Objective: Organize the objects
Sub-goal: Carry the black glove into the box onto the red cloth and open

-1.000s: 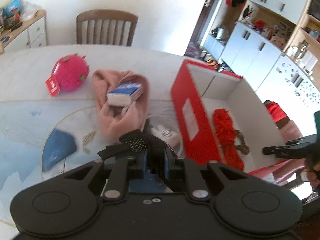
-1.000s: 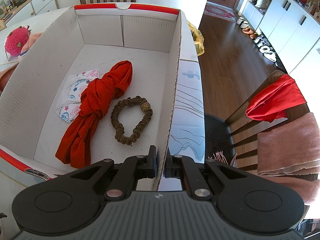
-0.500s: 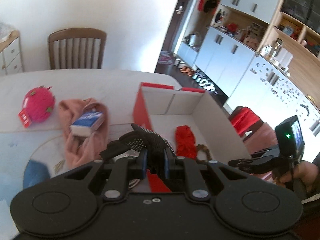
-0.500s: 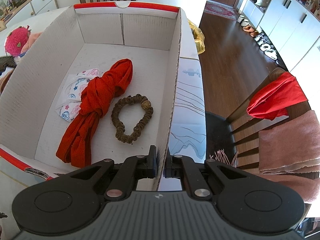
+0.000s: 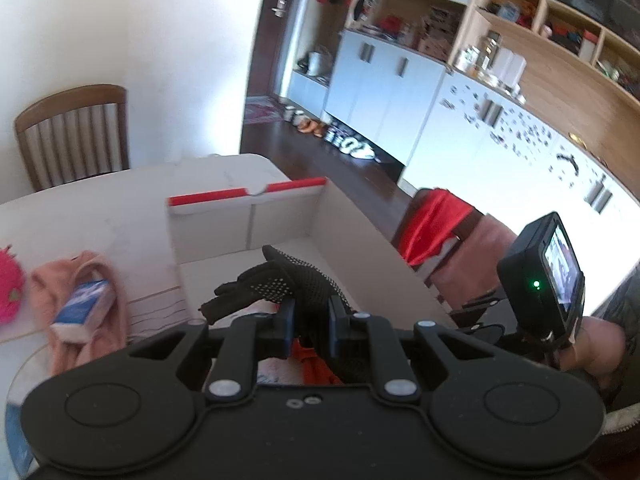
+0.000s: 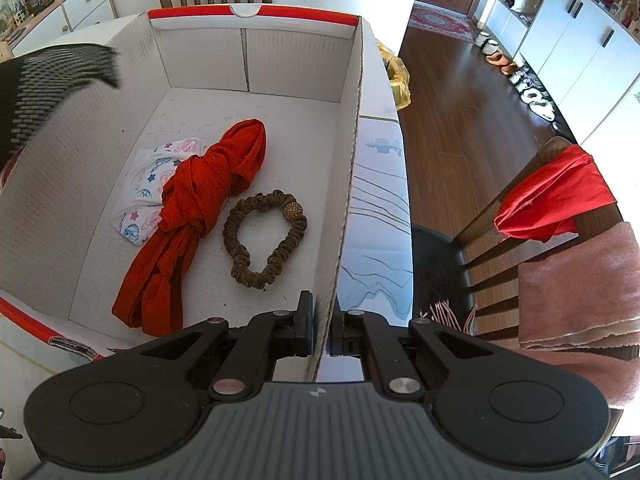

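L tool [image 5: 310, 322] is gripping a black dotted glove [image 5: 288, 280], jaws clamped on its cuff end, glove fingers sticking out fwd and to the left; it is hanging over the open white box [image 5: 360, 264] w/ red rim, not touching the box floor. R tool [image 6: 319, 324] is pinching the box's right wall [image 6: 348, 184] at its near end, one finger inside, one outside, jaws closed on the cardboard. Inside the box, lying on the floor: red knotted cloth [image 6: 200, 208], brown scrunchie [image 6: 262, 240] just beside it, patterned white cloth [image 6: 148, 184] partly under the red one. Glove edge is showing at upper left in R view (blurred). On the surface left of the box: pink cloth [image 5: 100, 280] w/ a blue-white packet [image 5: 82, 308] resting on it.
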